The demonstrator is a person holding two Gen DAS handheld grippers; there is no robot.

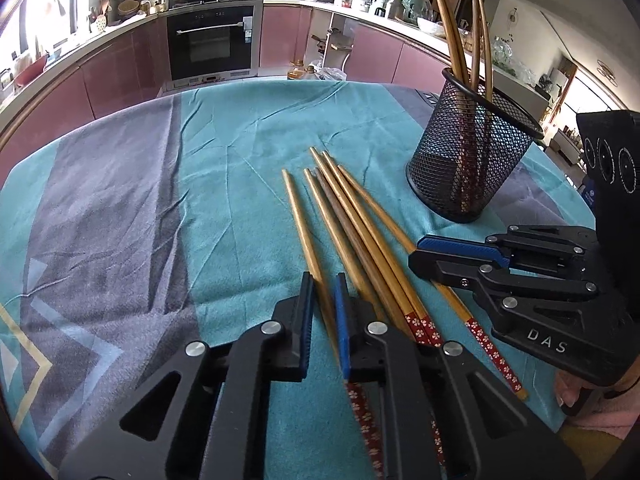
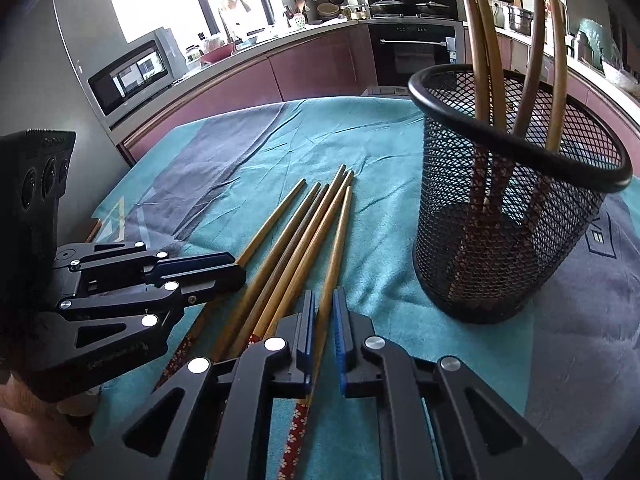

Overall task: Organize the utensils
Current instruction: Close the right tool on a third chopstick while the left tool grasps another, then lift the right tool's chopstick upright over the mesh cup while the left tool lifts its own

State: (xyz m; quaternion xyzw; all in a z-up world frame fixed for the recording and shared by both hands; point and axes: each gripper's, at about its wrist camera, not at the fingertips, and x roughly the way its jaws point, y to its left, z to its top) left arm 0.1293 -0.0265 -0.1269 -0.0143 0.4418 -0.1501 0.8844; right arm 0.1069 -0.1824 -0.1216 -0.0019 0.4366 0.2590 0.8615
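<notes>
A: Left camera first: the left gripper sits low over the table, its jaws slightly apart with the leftmost chopstick lying between them, not visibly pinched. The other loose chopsticks fan across the teal tablecloth; a mesh cup behind them holds several more.

B: And the right?

A: Right camera: the right gripper straddles the rightmost chopstick, with a narrow gap either side (contact is hard to judge). The cup stands just beside.

B: How would they handle?

A: Likely light, stiff and smooth, prone to rolling. Gripping near the middle, above the red patterned ends, should keep one balanced.
</notes>
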